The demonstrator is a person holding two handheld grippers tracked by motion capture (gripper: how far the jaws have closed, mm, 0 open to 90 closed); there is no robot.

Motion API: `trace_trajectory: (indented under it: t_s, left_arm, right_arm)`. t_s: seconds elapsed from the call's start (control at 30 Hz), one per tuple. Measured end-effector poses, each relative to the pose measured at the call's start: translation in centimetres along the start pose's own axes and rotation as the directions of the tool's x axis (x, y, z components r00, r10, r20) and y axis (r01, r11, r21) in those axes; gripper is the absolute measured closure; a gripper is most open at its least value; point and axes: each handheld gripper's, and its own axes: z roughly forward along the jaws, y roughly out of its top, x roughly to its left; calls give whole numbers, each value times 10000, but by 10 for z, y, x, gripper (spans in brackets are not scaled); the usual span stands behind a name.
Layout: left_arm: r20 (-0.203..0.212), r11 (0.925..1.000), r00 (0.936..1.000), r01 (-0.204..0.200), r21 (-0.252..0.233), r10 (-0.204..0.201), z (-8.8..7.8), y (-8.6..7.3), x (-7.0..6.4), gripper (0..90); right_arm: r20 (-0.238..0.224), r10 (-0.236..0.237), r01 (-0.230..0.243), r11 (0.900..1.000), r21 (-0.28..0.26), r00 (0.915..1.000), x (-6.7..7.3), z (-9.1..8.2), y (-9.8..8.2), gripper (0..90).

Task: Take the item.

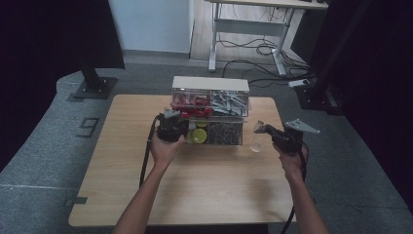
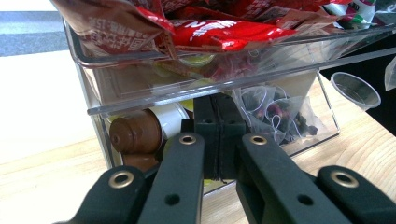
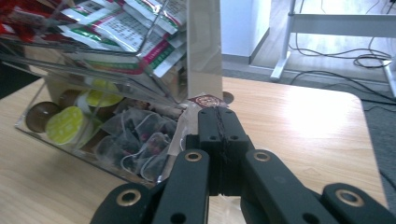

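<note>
A clear two-tier organizer [image 1: 210, 85] stands at the back middle of the wooden table [image 1: 195, 185]. Its upper tier holds red sachets [image 2: 224, 30] and green-white sachets [image 3: 130, 28]. Below lie coffee pods [image 2: 135, 133] and mesh tea bags [image 3: 140, 135]. My left gripper [image 1: 176, 118] is shut, with its tips [image 2: 217, 100] at the front of the lower pod compartment and nothing visible between them. My right gripper [image 1: 258, 128] is shut [image 3: 217, 112] on a tea bag [image 2: 390, 74], right of the organizer. The bag hangs just above a clear plastic cup [image 1: 256, 144].
The cup [image 2: 355, 88] stands close to the table's right edge. Behind the table a desk frame [image 1: 248, 29] stands over floor cables [image 1: 265, 48]. A black stand base [image 1: 92, 85] sits at the back left. Bare tabletop lies in front of the organizer.
</note>
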Motion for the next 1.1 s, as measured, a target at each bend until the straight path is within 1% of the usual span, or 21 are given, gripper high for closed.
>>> trace_trajectory:
  t_s: [0.23, 0.27, 0.53, 1.0, 1.03, 1.1]
  left_arm:
    - [20, 10000, 10000, -15, -12, 15, 1, 0, -1, 893]
    - [28, 10000, 10000, -38, -1, 38, 1, 0, -1, 893]
    - [47, 10000, 10000, -45, 10, 45, 2, -1, -3, 893]
    - [61, 10000, 10000, -45, 49, 45, 3, -1, -2, 891]
    - [79, 10000, 10000, -47, 69, 46, 3, -1, -2, 891]
    - [77, 9999, 10000, -37, 115, 36, 4, -2, -2, 891]
  right_arm:
    - [153, 34, -34, 10000, -12, 9999, -6, 1, 4, 895]
    - [204, 81, -82, 10000, 14, 9998, -9, 1, 4, 895]
    - [396, 177, -182, 9997, 141, 9991, -17, 6, 2, 895]
    - [483, 203, -220, 9992, 338, 9986, -23, 17, -3, 892]
    - [448, 201, -218, 9991, 371, 9988, -23, 19, -3, 875]
    - [417, 32, -59, 9979, 649, 9991, -23, 24, -5, 752]
